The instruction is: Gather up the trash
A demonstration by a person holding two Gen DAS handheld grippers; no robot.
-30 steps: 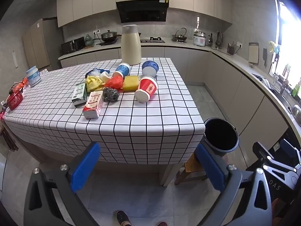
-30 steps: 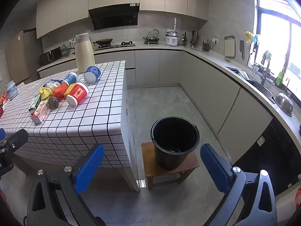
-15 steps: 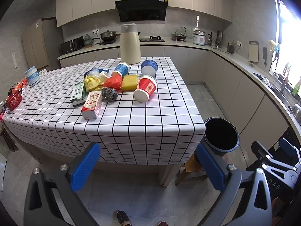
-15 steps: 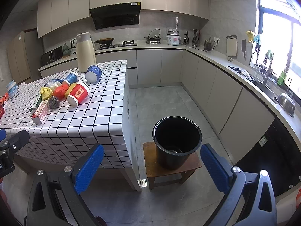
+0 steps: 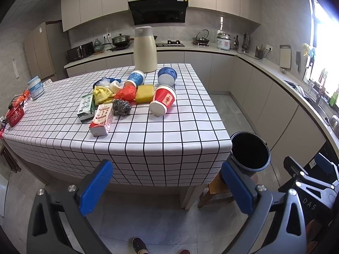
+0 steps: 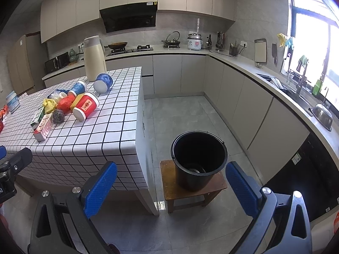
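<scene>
The trash was all heaped toward the far left of the checkered table [image 5: 148, 131], while the black bucket [image 6: 199, 158] sat on a little wooden stool [image 6: 169, 188] just off the table's right edge. Both the left tongs [image 5: 167, 188] and the right tongs [image 6: 169, 188] were spread wide with nothing in them, well short of the pile. Going by size, the red tub [image 5: 163, 101] lay on its side, probably light and a bit crushable, so I'd pinch it across the rim rather than the slick wall. Same deal for the two blue cups [image 5: 167, 76] behind it. The red-and-white carton [image 5: 101, 119] and the green carton [image 5: 86, 106] looked stiff enough to grab across the narrow faces. The yellow sponge [image 5: 145, 93] should squash, easy hold anywhere. The orange bag [image 5: 126, 93] and yellow rag [image 5: 102, 94] were soft, so bunch and pinch. The steel wool ball [image 5: 121, 106] looked springy and snaggy, so a center grab seemed fine.
</scene>
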